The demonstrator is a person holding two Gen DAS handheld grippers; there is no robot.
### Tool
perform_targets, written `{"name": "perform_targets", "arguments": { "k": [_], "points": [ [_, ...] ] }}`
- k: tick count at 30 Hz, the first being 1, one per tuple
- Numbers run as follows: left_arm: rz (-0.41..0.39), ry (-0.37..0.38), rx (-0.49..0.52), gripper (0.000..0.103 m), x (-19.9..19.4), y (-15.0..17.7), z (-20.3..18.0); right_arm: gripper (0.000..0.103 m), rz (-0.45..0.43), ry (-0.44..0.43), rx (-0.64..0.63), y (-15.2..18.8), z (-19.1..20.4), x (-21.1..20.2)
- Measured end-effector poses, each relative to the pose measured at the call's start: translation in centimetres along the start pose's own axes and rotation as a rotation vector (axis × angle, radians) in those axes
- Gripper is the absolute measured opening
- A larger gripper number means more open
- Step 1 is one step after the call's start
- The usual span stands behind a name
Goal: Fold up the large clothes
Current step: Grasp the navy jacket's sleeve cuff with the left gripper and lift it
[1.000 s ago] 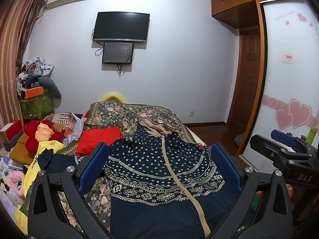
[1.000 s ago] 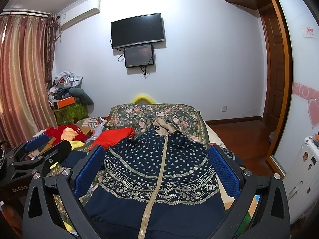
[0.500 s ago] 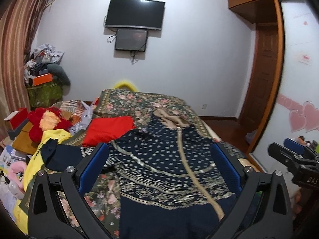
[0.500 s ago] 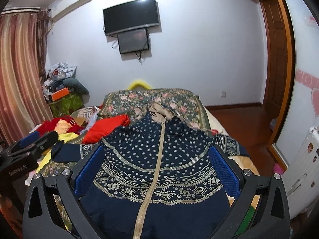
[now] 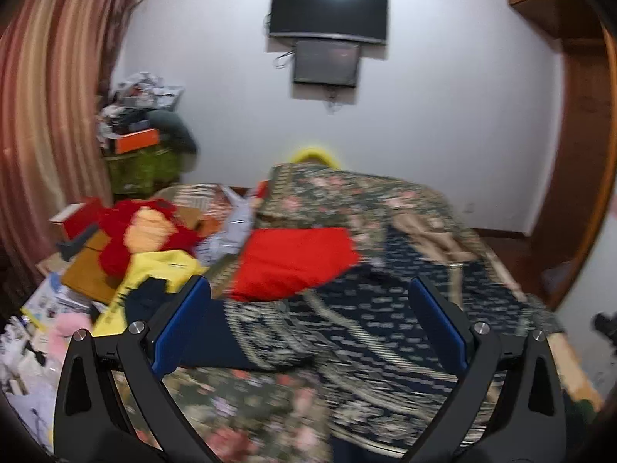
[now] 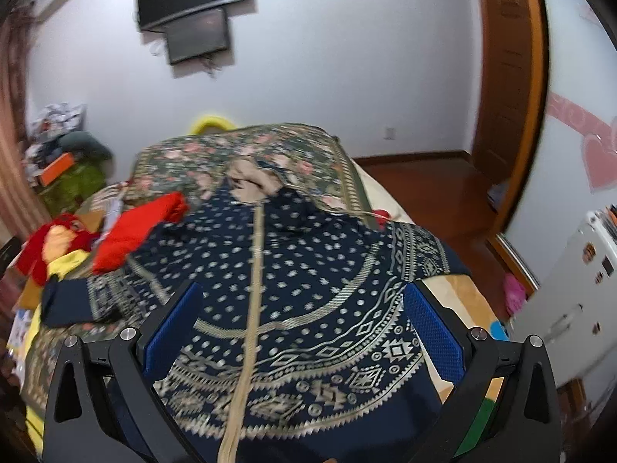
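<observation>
While a navy patterned garment [image 6: 293, 293] lies spread face up on the bed [image 6: 270, 150], its cream zip band running down the middle and its tan-lined hood toward the far wall, both tools hang above it with nothing held. Seen from the right wrist camera, the right gripper [image 6: 302, 332] has its blue-padded fingers [image 6: 434, 337] spread wide over the lower chest of the garment, one on each side of the zip, not touching the cloth. From the left wrist camera (this picture is smeared by motion, so fine detail is lost), the left gripper [image 5: 306, 326] is likewise spread wide and empty, aimed at the garment's left sleeve [image 5: 227, 337], which stretches sideways over the floral bedcover [image 5: 246, 405] toward a pile of yellow and red things at the bed's edge. A folded red cloth [image 5: 293, 260] rests just beyond that sleeve, touching or nearly touching the shoulder. Folding looks hardly begun: the body is flat and both sleeves are still out. The step in hand seems to be reaching for the first hold, and the next move probably calls for lowering the left fingers onto the sleeve near its dark cuff, pinching one layer only, and carrying it inward across the chest without dragging the red cloth along.
</observation>
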State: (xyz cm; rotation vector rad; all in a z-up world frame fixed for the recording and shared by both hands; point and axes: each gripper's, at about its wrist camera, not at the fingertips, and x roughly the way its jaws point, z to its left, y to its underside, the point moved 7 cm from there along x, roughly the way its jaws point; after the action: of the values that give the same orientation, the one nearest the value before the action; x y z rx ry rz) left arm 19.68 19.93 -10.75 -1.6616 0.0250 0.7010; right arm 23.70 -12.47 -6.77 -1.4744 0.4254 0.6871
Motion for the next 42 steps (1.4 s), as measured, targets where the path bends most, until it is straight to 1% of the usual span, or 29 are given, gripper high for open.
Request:
{"name": "perform_targets", "arguments": {
  "k": [2,4,5,8,9,11,12,14,16,17,18,20,21,23,24,25,26,28,29,30,31,32,34,35,36,38,40,42],
  "points": [
    [0.020,-0.052,-0.014,0.103,1.8,0.5,2.5,0.103,0.013,0.014,0.014,-0.3,-0.3,1.1],
    [0.044,-0.077,-0.043,0.103,3.5,1.3,5.0,0.103,0.030,0.019,0.021,-0.5,-0.6,2.3],
    [0.068,-0.084,-0.060,0.103,4.4,1.9,6.4,0.103,0.039,0.022,0.024,-0.5,-0.6,2.7],
    [0.178,-0.108,-0.133,0.103,7.6,4.6,11.1,0.103,0.075,0.006,0.035,-0.2,-0.6,4.2],
    [0.211,-0.111,-0.162,0.103,8.3,5.4,12.3,0.103,0.099,-0.010,0.037,0.2,-0.5,4.8],
    [0.299,-0.105,-0.261,0.103,10.1,7.7,15.3,0.103,0.138,-0.006,0.045,0.7,-0.4,5.8],
    [0.347,-0.091,-0.325,0.103,10.9,9.1,16.8,0.103,0.155,0.005,0.044,1.1,-0.4,6.4],
    [0.403,-0.065,-0.417,0.103,12.1,10.9,19.0,0.103,0.182,0.013,0.035,1.7,-0.1,7.3],
    [0.420,-0.041,-0.507,0.102,13.0,12.1,21.0,0.103,0.210,0.003,0.023,2.2,0.5,8.1],
    [0.422,-0.048,-0.528,0.099,13.2,12.5,21.6,0.103,0.227,-0.017,0.015,2.4,1.0,8.5],
    [0.423,-0.056,-0.534,0.092,13.4,12.6,22.1,0.103,0.238,-0.030,0.008,2.6,1.3,8.7],
    [0.429,-0.079,-0.526,0.087,14.2,12.7,22.9,0.103,0.256,-0.035,-0.012,2.8,2.1,9.2],
    [0.425,-0.095,-0.516,0.086,14.6,12.7,23.3,0.103,0.263,-0.035,-0.027,2.9,2.4,9.5],
    [0.404,-0.147,-0.461,0.086,15.2,12.2,24.1,0.103,0.271,-0.034,-0.049,3.0,3.0,9.8],
    [0.399,-0.190,-0.413,0.083,15.6,12.0,24.5,0.103,0.276,-0.032,-0.059,3.0,3.2,10.0],
    [0.400,-0.249,-0.353,0.080,16.1,11.9,24.8,0.103,0.279,-0.031,-0.064,3.0,3.4,10.2],
    [0.398,-0.282,-0.304,0.076,16.5,11.7,25.1,0.103,0.282,-0.030,-0.070,3.0,3.5,10.2],
    [0.396,-0.353,-0.194,0.073,17.6,11.5,25.4,0.103,0.287,-0.027,-0.080,3.1,3.5,10.3],
    [0.404,-0.379,-0.138,0.068,18.3,11.5,25.3,0.103,0.289,-0.025,-0.083,3.1,3.5,10.3],
    [0.407,-0.384,-0.104,0.062,18.7,11.5,25.3,0.103,0.292,-0.024,-0.084,3.2,3.5,10.4],
    [0.412,-0.381,-0.073,0.060,19.2,11.5,25.0,0.103,0.294,-0.023,-0.082,3.1,3.5,10.4],
    [0.419,-0.373,-0.044,0.054,19.8,11.5,24.8,0.103,0.296,-0.024,-0.077,3.2,3.5,10.4],
    [0.442,-0.362,-0.008,0.046,20.7,11.7,24.3,0.103,0.298,-0.030,-0.069,3.1,3.5,10.2],
    [0.452,-0.348,-0.002,0.037,21.1,11.8,24.1,0.103,0.297,-0.034,-0.064,3.1,3.5,10.1],
    [0.464,-0.326,0.000,0.028,21.2,11.8,23.9,0.103,0.296,-0.039,-0.059,3.1,3.5,10.0],
    [0.488,-0.285,0.002,0.017,21.4,12.0,23.3,0.103,0.298,-0.047,-0.053,3.1,3.6,9.8],
    [0.510,-0.255,-0.018,0.013,21.7,12.1,23.3,0.103,0.298,-0.055,-0.047,3.0,3.7,9.6],
    [0.521,-0.218,-0.067,0.009,21.6,11.8,23.6,0.103,0.290,-0.062,-0.041,2.8,3.7,9.2]
  ]
}}
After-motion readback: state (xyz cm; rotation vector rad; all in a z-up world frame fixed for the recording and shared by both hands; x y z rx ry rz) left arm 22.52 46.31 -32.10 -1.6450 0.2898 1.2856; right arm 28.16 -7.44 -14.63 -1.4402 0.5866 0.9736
